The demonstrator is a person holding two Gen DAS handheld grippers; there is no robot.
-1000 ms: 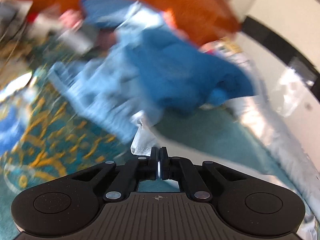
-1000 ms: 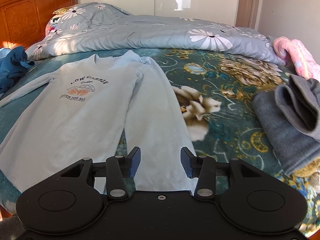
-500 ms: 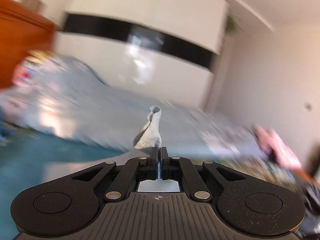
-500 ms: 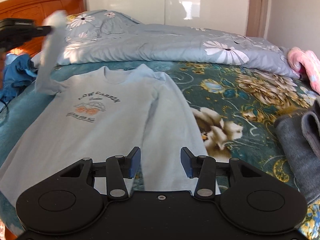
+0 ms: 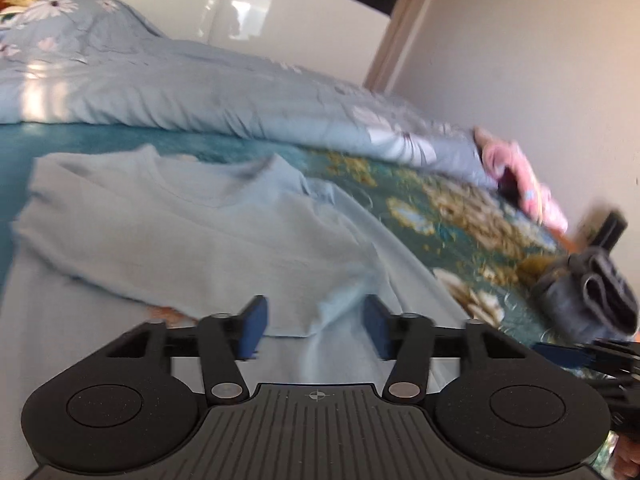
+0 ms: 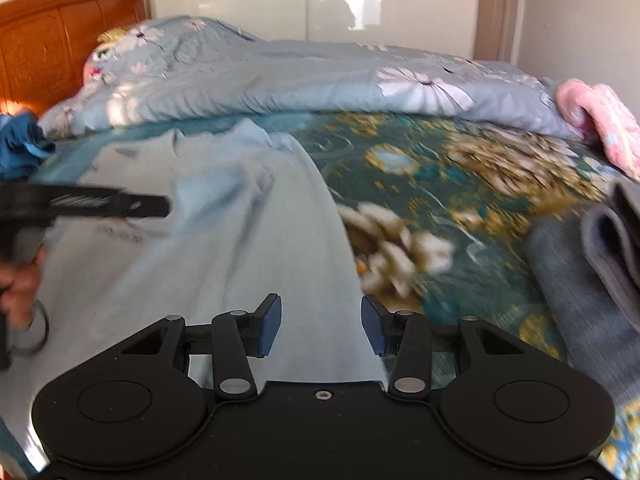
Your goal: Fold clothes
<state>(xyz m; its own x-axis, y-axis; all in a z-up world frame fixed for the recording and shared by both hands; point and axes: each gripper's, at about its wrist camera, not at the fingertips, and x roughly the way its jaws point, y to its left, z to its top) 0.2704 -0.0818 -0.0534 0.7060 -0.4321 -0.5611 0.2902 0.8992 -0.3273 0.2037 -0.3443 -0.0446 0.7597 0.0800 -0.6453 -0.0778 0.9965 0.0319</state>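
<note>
A pale blue long-sleeved shirt (image 5: 208, 236) lies flat on the bed, also in the right wrist view (image 6: 224, 248). Its left sleeve (image 5: 240, 280) is folded across the chest, covering most of the print. My left gripper (image 5: 314, 330) is open and empty just above the folded sleeve's cuff; it shows from the side in the right wrist view (image 6: 160, 204). My right gripper (image 6: 320, 330) is open and empty above the shirt's right sleeve (image 6: 320, 264), which lies straight along the body.
A floral teal bedspread (image 6: 460, 184) covers the bed. A rolled grey-blue duvet (image 6: 280, 84) lies along the back. A grey folded garment (image 6: 592, 272) sits at right, pink clothing (image 6: 600, 120) far right, dark blue clothes (image 6: 20, 144) at left by the orange headboard (image 6: 48, 44).
My left gripper carried the left sleeve up and over the shirt, then opened and let it go across the chest. My right gripper moved slightly nearer the right sleeve, still open.
</note>
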